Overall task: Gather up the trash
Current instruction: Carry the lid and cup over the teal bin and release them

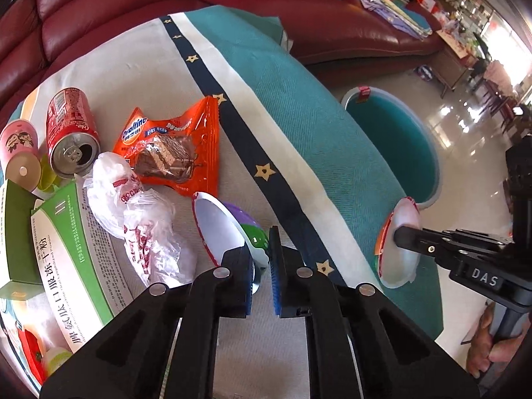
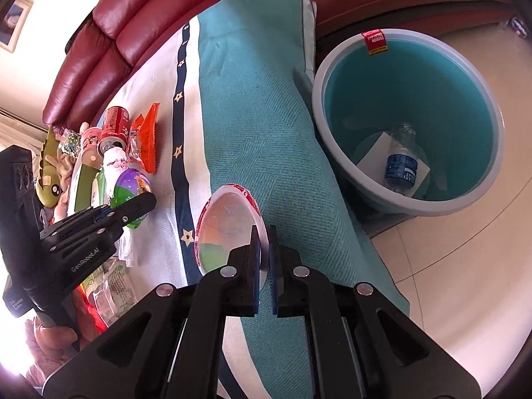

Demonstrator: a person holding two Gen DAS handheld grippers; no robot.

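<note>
The purple and green bowl stands on edge on the cloth-covered table, its white inside facing the plastic bag. The left gripper has its jaws closed on the bowl's rim, blue pads pressing either side. At three o'clock from it in the left wrist view, the right gripper is clamped tight on the rim of a second bowl, white inside with a red edge, tilted up from the teal cloth. At ten o'clock from the left gripper lie an orange Ovaltine wrapper, a red cola can and a green and white box. In the right wrist view a teal bin sits on the floor at two o'clock, a plastic bottle inside it.
</note>
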